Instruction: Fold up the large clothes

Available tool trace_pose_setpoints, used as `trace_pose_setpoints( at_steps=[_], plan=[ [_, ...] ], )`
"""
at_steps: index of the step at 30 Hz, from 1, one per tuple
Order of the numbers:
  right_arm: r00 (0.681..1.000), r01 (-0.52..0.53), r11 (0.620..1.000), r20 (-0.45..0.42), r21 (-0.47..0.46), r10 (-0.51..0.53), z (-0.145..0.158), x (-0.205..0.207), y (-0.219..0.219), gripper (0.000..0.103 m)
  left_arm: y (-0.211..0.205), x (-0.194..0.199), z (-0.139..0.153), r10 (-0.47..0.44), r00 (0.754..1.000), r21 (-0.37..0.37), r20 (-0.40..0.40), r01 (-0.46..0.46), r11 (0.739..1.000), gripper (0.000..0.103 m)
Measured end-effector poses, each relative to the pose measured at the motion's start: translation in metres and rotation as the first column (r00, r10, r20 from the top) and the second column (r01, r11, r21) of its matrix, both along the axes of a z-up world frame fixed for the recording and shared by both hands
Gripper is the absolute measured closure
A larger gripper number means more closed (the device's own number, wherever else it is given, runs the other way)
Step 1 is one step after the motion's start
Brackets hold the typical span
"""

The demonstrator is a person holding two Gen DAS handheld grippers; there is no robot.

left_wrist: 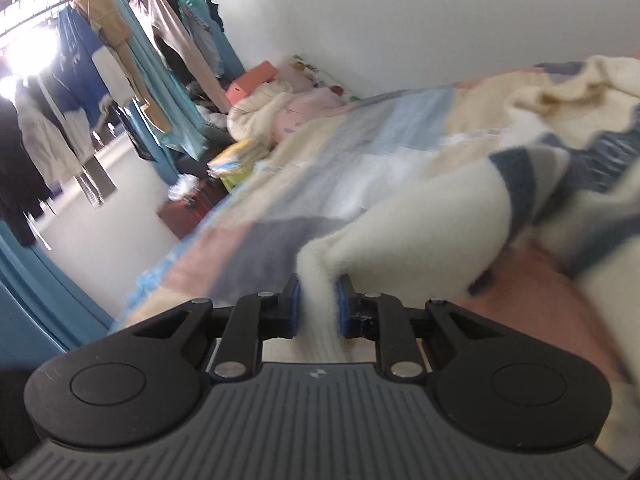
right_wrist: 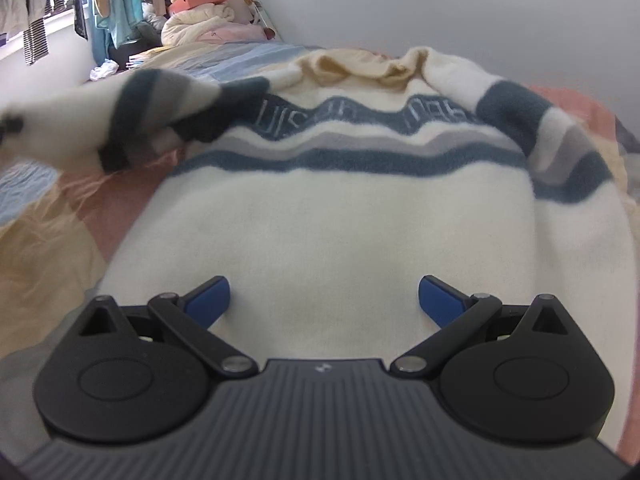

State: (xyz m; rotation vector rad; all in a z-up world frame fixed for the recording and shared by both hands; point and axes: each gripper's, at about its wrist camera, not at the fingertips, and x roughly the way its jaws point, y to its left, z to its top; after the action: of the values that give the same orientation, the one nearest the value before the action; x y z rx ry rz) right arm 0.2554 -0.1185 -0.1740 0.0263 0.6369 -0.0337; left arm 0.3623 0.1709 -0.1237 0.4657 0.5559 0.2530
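Observation:
A cream sweater (right_wrist: 320,220) with blue and grey wavy stripes lies spread on the bed, collar at the far end. My left gripper (left_wrist: 318,300) is shut on the cuff of its left sleeve (left_wrist: 400,240) and holds it lifted above the bed. That raised, blurred sleeve (right_wrist: 140,112) shows at the left of the right wrist view. My right gripper (right_wrist: 324,296) is open and empty, its blue pads (right_wrist: 210,300) spread just above the sweater's lower body.
The bed has a patchwork cover (left_wrist: 340,152) in pink, blue and beige. Rolled bedding and an orange box (left_wrist: 256,76) sit at its far end. Clothes hang on a rack (left_wrist: 100,60) at the left. A white wall (right_wrist: 440,0) runs along the bed.

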Motion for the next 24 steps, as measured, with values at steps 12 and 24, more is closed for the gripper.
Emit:
trace_pose_setpoints(
  at_steps=[12,24],
  plan=[
    [0.998,0.034,0.996,0.051,0.077,-0.038,0.005,0.026,-0.022,0.000,0.130,0.175,0.042,0.290,0.957,-0.143,-0.029,-0.291,0.946,0.095],
    [0.998,0.039,0.996,0.050,0.085,-0.044,-0.008,0.060,-0.022,0.000,0.190,0.214,-0.086,0.383,0.890,-0.167,-0.247,-0.428,0.888,0.094]
  ],
)
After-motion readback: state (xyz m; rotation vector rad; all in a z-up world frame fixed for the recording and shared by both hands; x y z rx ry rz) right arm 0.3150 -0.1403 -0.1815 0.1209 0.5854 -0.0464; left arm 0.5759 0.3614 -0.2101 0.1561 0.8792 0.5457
